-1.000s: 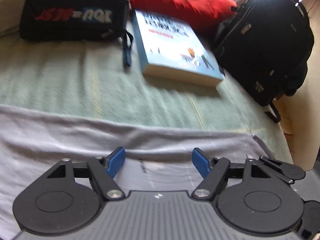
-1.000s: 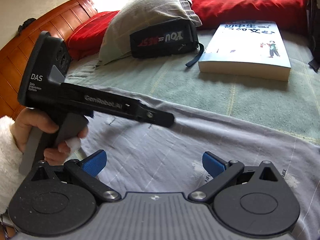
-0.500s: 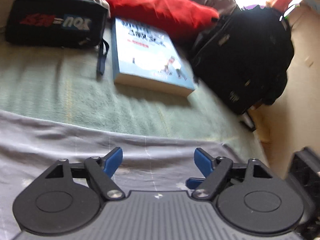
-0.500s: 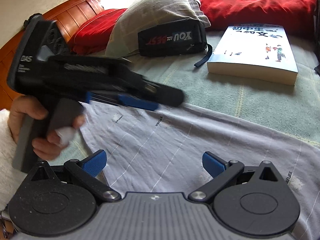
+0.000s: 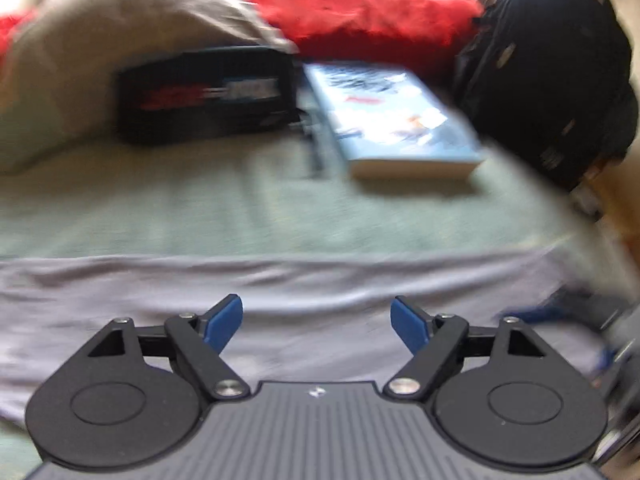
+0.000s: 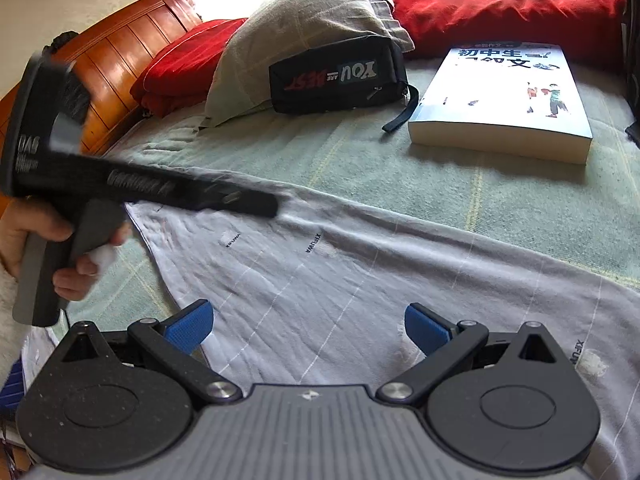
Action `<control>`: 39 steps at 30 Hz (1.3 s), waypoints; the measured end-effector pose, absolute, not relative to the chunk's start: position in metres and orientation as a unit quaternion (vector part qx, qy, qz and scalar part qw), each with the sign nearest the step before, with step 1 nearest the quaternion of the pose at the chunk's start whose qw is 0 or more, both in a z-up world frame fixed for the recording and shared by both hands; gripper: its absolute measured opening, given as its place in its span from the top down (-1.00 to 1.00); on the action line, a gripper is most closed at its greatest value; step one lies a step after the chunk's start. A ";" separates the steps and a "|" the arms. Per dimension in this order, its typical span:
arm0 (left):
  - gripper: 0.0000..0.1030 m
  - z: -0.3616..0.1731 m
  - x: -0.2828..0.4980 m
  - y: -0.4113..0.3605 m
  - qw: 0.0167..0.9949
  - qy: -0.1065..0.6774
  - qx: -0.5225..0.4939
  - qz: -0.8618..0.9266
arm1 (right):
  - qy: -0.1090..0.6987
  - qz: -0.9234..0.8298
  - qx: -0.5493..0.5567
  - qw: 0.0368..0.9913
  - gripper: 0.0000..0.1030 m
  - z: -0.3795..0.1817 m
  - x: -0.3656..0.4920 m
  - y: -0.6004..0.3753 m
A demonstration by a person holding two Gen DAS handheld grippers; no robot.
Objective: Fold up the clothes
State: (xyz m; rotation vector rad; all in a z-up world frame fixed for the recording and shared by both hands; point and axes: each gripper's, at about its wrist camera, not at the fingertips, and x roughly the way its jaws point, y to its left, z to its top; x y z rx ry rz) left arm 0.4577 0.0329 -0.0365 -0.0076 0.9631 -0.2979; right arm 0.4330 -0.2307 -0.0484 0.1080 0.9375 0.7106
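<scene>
**Mia:** Shirt (image 6: 360, 280) first. Where is it?

**Ben:** It lies flat on the green bed cover (image 6: 500, 208). It is pale grey with thin white lines. It is spread out under both tools.

**Mia:** What is the left gripper (image 5: 316, 320) doing?

**Ben:** Its jaws are opening. Nothing is between the blue pads (image 5: 224, 320). The cloth is below them, not in them. The right camera shows this tool off to one side, with a hand (image 6: 36, 236) around its grip, above the shirt's far corner.

**Mia:** And the right gripper (image 6: 308, 326)?

**Ben:** Its jaws stand wide too. It holds nothing. It hangs over the near part of the shirt.

**Mia:** So what is the step?

**Ben:** It looks like a grab comes next. No fold shows yet, so the job seems to be near its start.

**Mia:** How does the person do it well?

**Ben:** Each tool should bite one edge of the shirt, near a corner. The pads should take only the shirt, not the bed cover under it. Both sides should lift at once, so the fold comes out straight.

**Mia:** Is anything in the way?

**Ben:** Not really. A book (image 6: 504, 100) and a black pouch (image 6: 336, 76) lie farther up the bed, well apart from the shirt. A tan pillow (image 6: 296, 32) and a red cushion (image 6: 504, 4) sit behind them. A black bag (image 5: 552, 72) is at the side.
</scene>
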 end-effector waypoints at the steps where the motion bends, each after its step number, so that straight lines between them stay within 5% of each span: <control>1: -0.58 -0.041 0.450 0.040 0.877 0.460 0.025 -0.133 | 0.442 0.336 0.050 0.830 -1.00 -0.048 0.433 -0.230; 5: -0.59 -0.060 0.422 0.070 0.875 0.460 0.099 -0.117 | 0.445 0.337 0.046 0.828 -1.00 -0.050 0.434 -0.227; 13: -0.68 -0.062 0.398 0.151 0.885 0.461 -0.035 -0.060 | 0.449 0.328 0.049 0.830 -1.00 -0.052 0.436 -0.225; 39: -0.69 -0.079 0.453 0.219 0.895 0.445 -0.006 0.028 | 0.446 0.321 0.077 0.832 -1.00 -0.056 0.438 -0.212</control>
